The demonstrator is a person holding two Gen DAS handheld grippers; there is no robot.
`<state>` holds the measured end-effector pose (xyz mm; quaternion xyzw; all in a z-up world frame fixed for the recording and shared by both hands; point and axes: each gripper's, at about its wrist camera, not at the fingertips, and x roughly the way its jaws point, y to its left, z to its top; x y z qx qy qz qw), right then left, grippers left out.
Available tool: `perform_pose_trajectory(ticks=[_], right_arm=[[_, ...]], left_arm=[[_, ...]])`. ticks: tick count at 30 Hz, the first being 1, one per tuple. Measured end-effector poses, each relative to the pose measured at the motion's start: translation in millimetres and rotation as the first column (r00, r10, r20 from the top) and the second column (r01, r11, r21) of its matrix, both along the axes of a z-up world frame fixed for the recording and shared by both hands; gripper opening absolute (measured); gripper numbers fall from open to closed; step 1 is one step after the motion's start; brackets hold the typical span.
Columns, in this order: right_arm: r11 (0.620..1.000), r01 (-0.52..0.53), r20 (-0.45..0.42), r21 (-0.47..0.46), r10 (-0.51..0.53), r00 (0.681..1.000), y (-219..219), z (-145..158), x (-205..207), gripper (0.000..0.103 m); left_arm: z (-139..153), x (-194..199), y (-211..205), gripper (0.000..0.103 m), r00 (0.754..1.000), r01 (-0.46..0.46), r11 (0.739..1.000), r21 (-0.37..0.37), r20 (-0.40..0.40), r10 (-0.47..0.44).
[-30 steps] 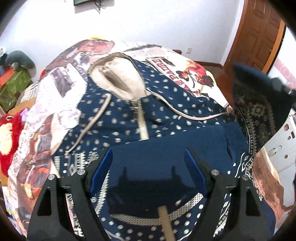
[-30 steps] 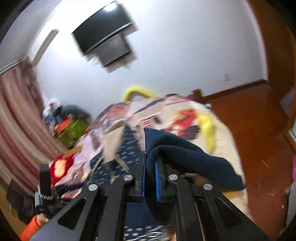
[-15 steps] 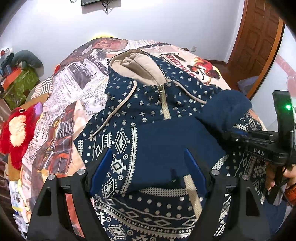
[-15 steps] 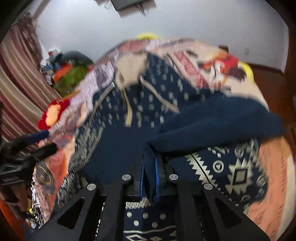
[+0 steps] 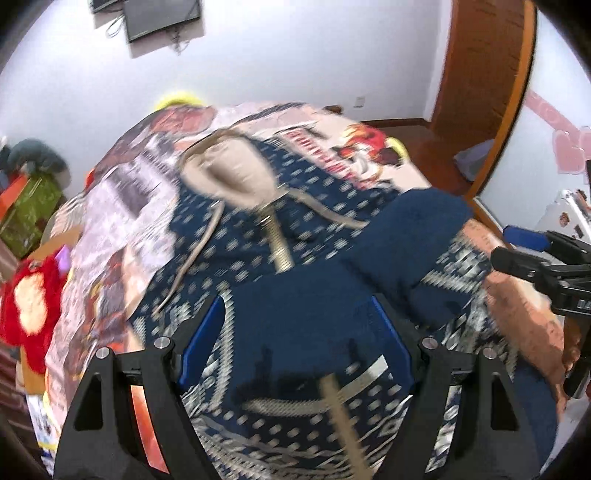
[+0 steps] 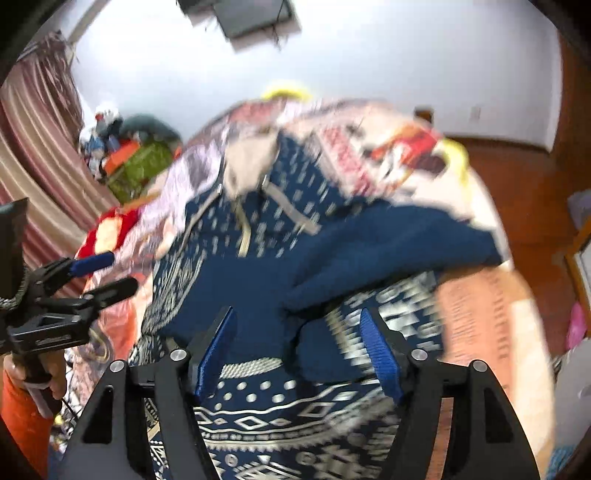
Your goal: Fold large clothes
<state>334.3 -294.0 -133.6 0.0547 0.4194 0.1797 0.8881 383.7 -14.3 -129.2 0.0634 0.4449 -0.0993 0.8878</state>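
The navy patterned hoodie [image 5: 258,236] lies spread on the bed, front side up, with its beige-lined hood [image 5: 229,173] toward the far wall and the zipper [image 5: 279,247] running down the middle; both plain navy sleeves are folded across the chest, the right sleeve [image 6: 388,243] lying slanted over the left one; the white-patterned hem is closest to both cameras.

The right gripper [image 6: 295,354] points down at an angle over the lower chest; its jaws have just been opening and now stand wide apart, the blue pads [image 6: 376,350] not pressing on anything; the cuff end of the right sleeve lies on the hoodie below and between them, released.

The left gripper [image 5: 295,339] also tilts downward above the hem, with jaws spread and nothing pinched; the folded sleeves lie just ahead of its fingertips; in the right wrist view it shows at the left edge, held by a hand [image 6: 51,373] in an orange sleeve.

The printed bedspread [image 5: 122,199] lies under the hoodie; a red plush toy [image 5: 29,302] sits beside the bed on the left; a dark screen [image 5: 162,16] hangs on the white wall; a wooden door [image 5: 480,85] is on the right.
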Motion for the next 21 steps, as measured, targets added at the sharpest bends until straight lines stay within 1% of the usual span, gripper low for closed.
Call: perform_pose_trajectory(ticks=[1, 3, 6, 9, 11, 14, 16, 17, 18, 20, 21], right_arm=[[1.0, 0.011, 0.021, -0.001, -0.011, 1.0, -8.4, 5.7, -1.6, 0.075], [0.998, 0.055, 0.075, -0.028, -0.053, 0.996, -28.1, 17.7, -4.2, 0.077], [0.984, 0.131, 0.167, -0.123, -0.109, 0.98, -56.5, 30.5, -6.7, 0.078], [0.965, 0.184, 0.226, -0.189, -0.14, 0.964, -80.9, 35.5, -8.0, 0.08], [0.952, 0.214, 0.257, -0.218, -0.156, 0.954, -95.9, 36.4, -9.3, 0.083], [0.938, 0.237, 0.277, -0.254, -0.164, 0.947, -109.0, 32.5, -10.2, 0.084], [0.929, 0.249, 0.284, -0.274, -0.169, 0.944, -116.1, 26.9, -11.7, 0.084], [0.927, 0.249, 0.28, -0.28, -0.169, 0.945, -118.7, 23.2, -11.7, 0.084], [0.925, 0.247, 0.273, -0.287, -0.168, 0.947, -120.9, 18.6, -11.6, 0.084], [0.921, 0.242, 0.265, -0.304, -0.163, 0.95, -122.8, 10.9, -11.9, 0.084], [0.918, 0.239, 0.261, -0.316, -0.158, 0.952, -123.3, 7.0, -11.5, 0.084]], left_arm=[[1.7, 6.3, -11.5, 0.079, 1.0, 0.019, 1.0, -0.01, -0.004, -0.019], [1.7, 18.3, -33.7, 0.079, 0.999, 0.051, 0.998, -0.021, -0.015, -0.052], [-5.7, 38.5, -77.7, 0.079, 0.992, 0.119, 0.993, -0.01, -0.034, -0.119], [-23.0, 61.8, -124.2, 0.079, 0.979, 0.189, 0.982, 0.007, -0.073, -0.188], [-38.4, 76.2, -156.0, 0.079, 0.969, 0.229, 0.973, 0.027, -0.103, -0.225], [-65.4, 92.5, -202.2, 0.079, 0.946, 0.301, 0.951, 0.066, -0.145, -0.289], [-82.9, 100.8, -224.9, 0.079, 0.939, 0.323, 0.94, 0.112, -0.16, -0.304], [-88.7, 104.1, -232.3, 0.079, 0.938, 0.327, 0.937, 0.123, -0.166, -0.306], [-93.6, 107.7, -238.6, 0.077, 0.937, 0.33, 0.935, 0.128, -0.17, -0.307], [-101.5, 112.9, -247.4, 0.064, 0.938, 0.331, 0.932, 0.15, -0.163, -0.307], [-103.7, 113.3, -250.6, 0.06, 0.938, 0.337, 0.927, 0.164, -0.148, -0.315]])
